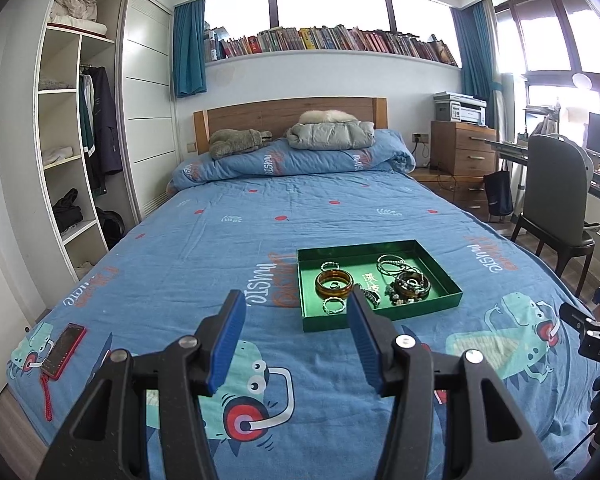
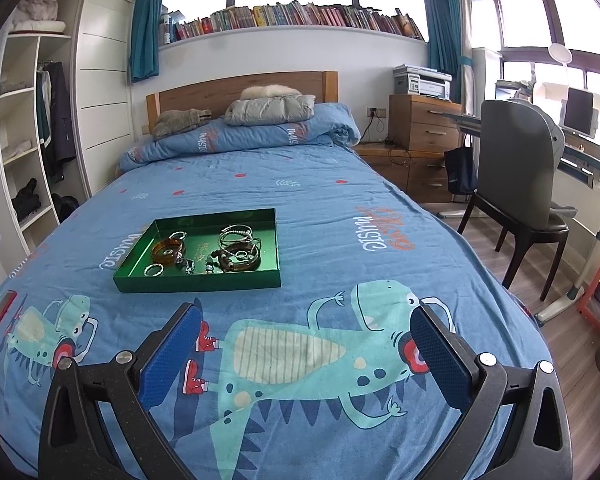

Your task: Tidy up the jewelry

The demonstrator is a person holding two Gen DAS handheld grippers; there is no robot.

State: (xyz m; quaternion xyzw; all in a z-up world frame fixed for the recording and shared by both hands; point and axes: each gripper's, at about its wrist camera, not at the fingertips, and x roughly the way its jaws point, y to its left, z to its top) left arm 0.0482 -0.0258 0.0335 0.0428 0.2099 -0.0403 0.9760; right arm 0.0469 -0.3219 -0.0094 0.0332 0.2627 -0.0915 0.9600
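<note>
Where legible, "music" on bedspread (image 2: 340, 208).

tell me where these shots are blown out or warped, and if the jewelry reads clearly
Left wrist view: the wide window above the books is blown out white, and the wardrobe edges bow from fisheye. Right wrist view: same glare, dark corners. The shallow green tray is sharp in both views, but the small pieces tangled at its right stay hard to separate.

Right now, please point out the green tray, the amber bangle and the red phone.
Green tray (image 2: 198, 282): right wrist view, on its front wall.
Amber bangle (image 1: 334, 290): left wrist view, on its near rim.
Red phone (image 1: 63, 350): left wrist view, on its screen.
</note>
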